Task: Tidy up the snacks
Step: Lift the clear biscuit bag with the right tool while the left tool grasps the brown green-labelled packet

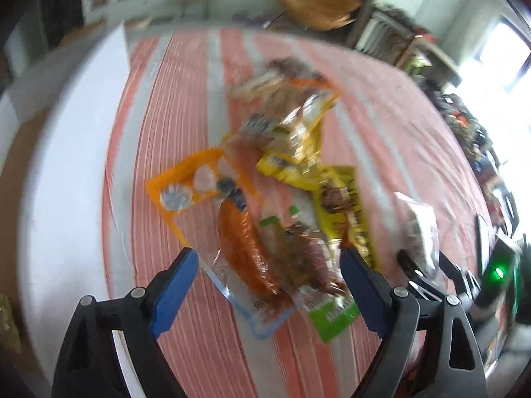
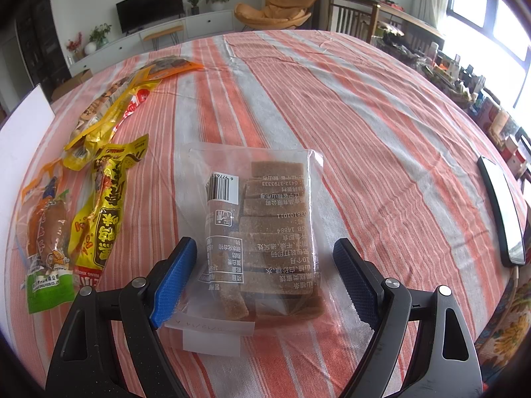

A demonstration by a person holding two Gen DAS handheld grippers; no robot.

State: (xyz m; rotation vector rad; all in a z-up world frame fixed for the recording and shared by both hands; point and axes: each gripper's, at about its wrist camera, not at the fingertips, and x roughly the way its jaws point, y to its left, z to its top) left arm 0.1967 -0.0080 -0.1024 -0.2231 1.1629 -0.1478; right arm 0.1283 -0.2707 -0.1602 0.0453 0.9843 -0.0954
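Several snack packets lie on the striped tablecloth (image 2: 348,106). In the blurred left wrist view my left gripper (image 1: 265,278) is open above an orange sausage packet (image 1: 242,248) and a green-edged brown snack packet (image 1: 308,265); yellow packets (image 1: 345,205) lie beyond. In the right wrist view my right gripper (image 2: 265,272) is open, its fingers on either side of a clear bag of brown bars (image 2: 265,229) lying flat. The sausage packet (image 2: 46,229) and a yellow packet (image 2: 103,212) lie to the left. The right gripper (image 1: 421,265) shows at the left view's right edge.
A white board (image 2: 23,139) lies at the table's left side. A phone (image 2: 501,205) lies near the right edge. More yellow and orange packets (image 2: 113,106) reach toward the far left. Chairs and shelves stand beyond the table.
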